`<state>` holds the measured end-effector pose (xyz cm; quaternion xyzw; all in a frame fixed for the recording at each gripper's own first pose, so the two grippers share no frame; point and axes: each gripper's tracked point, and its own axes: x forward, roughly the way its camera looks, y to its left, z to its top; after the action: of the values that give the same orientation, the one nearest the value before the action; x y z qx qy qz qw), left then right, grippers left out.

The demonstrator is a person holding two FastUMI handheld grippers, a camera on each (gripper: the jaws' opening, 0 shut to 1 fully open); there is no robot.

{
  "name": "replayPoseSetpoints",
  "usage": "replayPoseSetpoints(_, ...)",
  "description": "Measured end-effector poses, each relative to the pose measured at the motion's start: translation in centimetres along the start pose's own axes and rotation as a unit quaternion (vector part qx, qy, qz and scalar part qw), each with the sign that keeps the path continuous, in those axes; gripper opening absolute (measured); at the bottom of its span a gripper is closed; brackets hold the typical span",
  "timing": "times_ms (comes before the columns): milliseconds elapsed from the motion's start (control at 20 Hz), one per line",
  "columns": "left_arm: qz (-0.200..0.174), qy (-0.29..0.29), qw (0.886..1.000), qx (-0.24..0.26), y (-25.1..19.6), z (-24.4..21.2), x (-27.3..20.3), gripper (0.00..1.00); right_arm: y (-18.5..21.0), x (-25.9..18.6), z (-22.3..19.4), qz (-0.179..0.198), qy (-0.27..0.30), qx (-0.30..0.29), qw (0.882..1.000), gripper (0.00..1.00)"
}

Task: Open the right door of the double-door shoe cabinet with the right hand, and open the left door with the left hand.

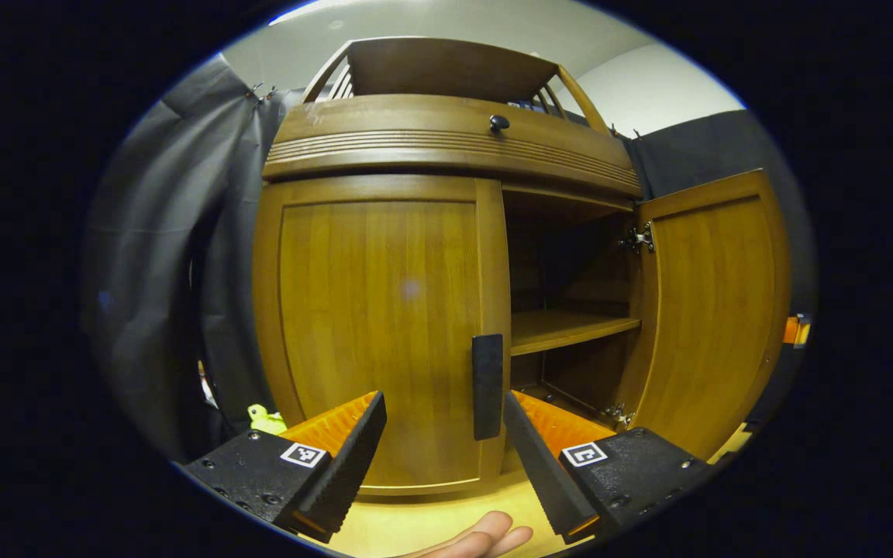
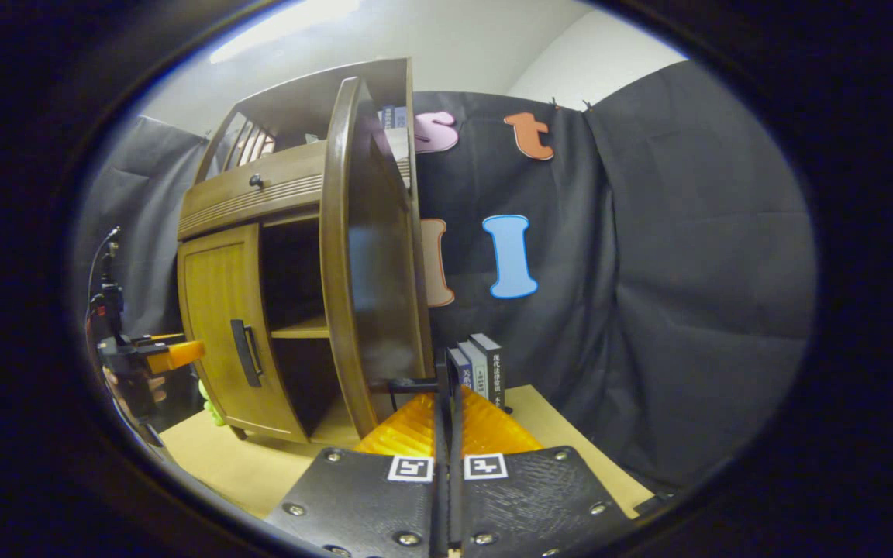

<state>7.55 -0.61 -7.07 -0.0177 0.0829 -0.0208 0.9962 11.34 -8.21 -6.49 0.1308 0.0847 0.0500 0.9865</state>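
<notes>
The wooden shoe cabinet [image 1: 446, 147] fills the left gripper view. Its left door [image 1: 377, 325] is closed, with a dark vertical handle [image 1: 487, 385] at its right edge. My left gripper [image 1: 444, 403] is open just in front of that door, and the handle stands between the fingers, close to the right one. The right door [image 1: 714, 310] is swung wide open, showing an inner shelf [image 1: 570, 329]. In the right gripper view the right door [image 2: 369, 256] stands edge-on, and my right gripper [image 2: 447, 380] is shut on its handle [image 2: 414, 383]. The left gripper [image 2: 171, 353] shows there, before the left door [image 2: 218, 325].
A drawer knob [image 1: 498, 122] sits on the cabinet's top band. Several books [image 2: 481, 366] stand on the wooden table [image 2: 260, 465] to the right of the open door. A yellow-green object [image 1: 267, 419] lies by the cabinet's left foot. A person's fingertips [image 1: 481, 539] show below the left gripper.
</notes>
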Motion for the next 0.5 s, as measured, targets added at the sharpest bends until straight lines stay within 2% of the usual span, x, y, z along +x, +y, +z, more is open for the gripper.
replayPoseSetpoints(250,0.002,-0.003,1.0,-0.019,-0.5,-1.3,3.5,0.92,-0.5,0.1,0.1,0.006,-0.006,-0.001,1.0,0.0)
replayPoseSetpoints(300,-0.001,-0.007,1.0,-0.022,-0.8,-1.5,4.0,0.95,-0.7,0.2,0.2,0.007,-0.009,-0.003,1.0,0.0)
replayPoseSetpoints(350,-0.006,-0.012,1.0,-0.025,-1.2,-1.5,4.5,0.92,-0.8,0.3,0.2,0.009,-0.012,-0.005,1.0,0.01)
replayPoseSetpoints(400,-0.011,-0.014,1.0,-0.022,-1.7,-1.7,4.9,0.96,-1.0,0.3,0.3,0.012,-0.015,-0.008,1.0,0.02)
replayPoseSetpoints(500,-0.016,-0.015,1.0,-0.004,-2.5,-2.3,5.9,0.92,-1.7,0.3,0.3,0.013,-0.024,-0.013,1.0,0.0)
